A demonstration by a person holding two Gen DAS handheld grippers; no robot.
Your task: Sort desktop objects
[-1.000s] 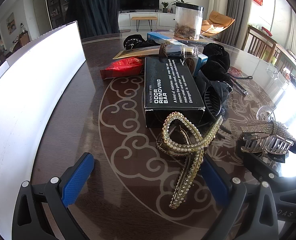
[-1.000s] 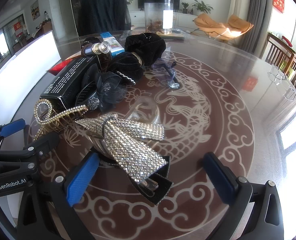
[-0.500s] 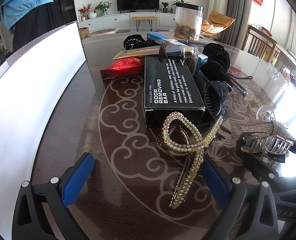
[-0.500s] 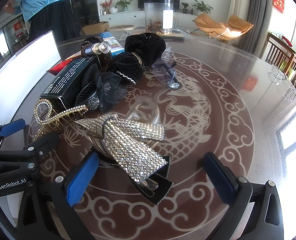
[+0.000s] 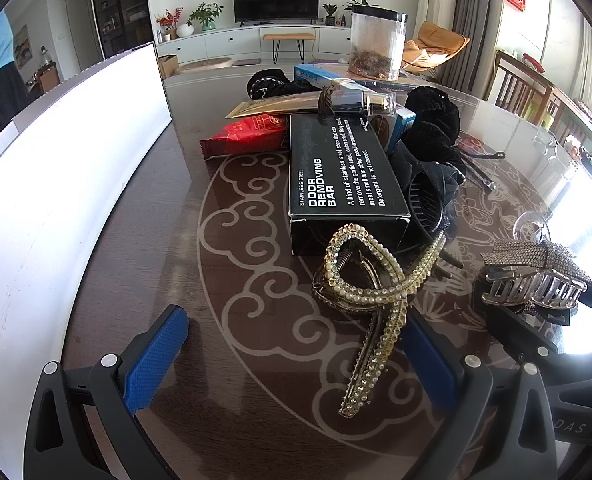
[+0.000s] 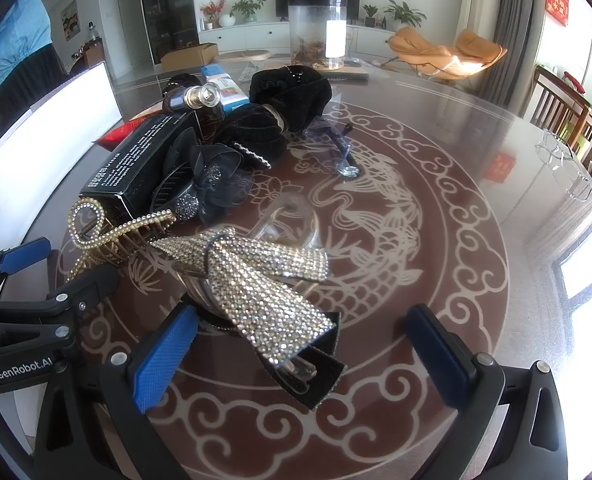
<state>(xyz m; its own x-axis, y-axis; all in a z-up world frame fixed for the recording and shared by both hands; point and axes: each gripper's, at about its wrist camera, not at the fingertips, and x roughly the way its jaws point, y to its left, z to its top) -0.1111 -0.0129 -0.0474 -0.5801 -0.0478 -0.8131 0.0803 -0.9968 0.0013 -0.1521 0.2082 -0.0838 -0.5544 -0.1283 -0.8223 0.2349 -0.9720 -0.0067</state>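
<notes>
A gold pearl hair claw (image 5: 370,296) lies on the round table between the open fingers of my left gripper (image 5: 292,354), nearer its right finger. It also shows in the right wrist view (image 6: 108,232). A silver rhinestone bow clip (image 6: 252,280) lies between the open fingers of my right gripper (image 6: 302,354), close to its left finger; it also shows in the left wrist view (image 5: 536,272). Behind them is a pile: a black "Odor Removing Bar" box (image 5: 344,172), black velvet scrunchies (image 6: 284,104), a black flower clip (image 6: 212,184), a red packet (image 5: 248,136), a small bottle (image 5: 356,100).
A white box wall (image 5: 56,184) runs along the table's left side. A clear jar (image 6: 318,32) stands at the far edge. A clear clip (image 6: 292,216) and a spoon-like item (image 6: 344,156) lie mid-table. Glasses (image 6: 564,160) lie at far right. A person stands at far left.
Both grippers and all the table objects have stayed still. The person in blue behind the table has walked off to the left.
</notes>
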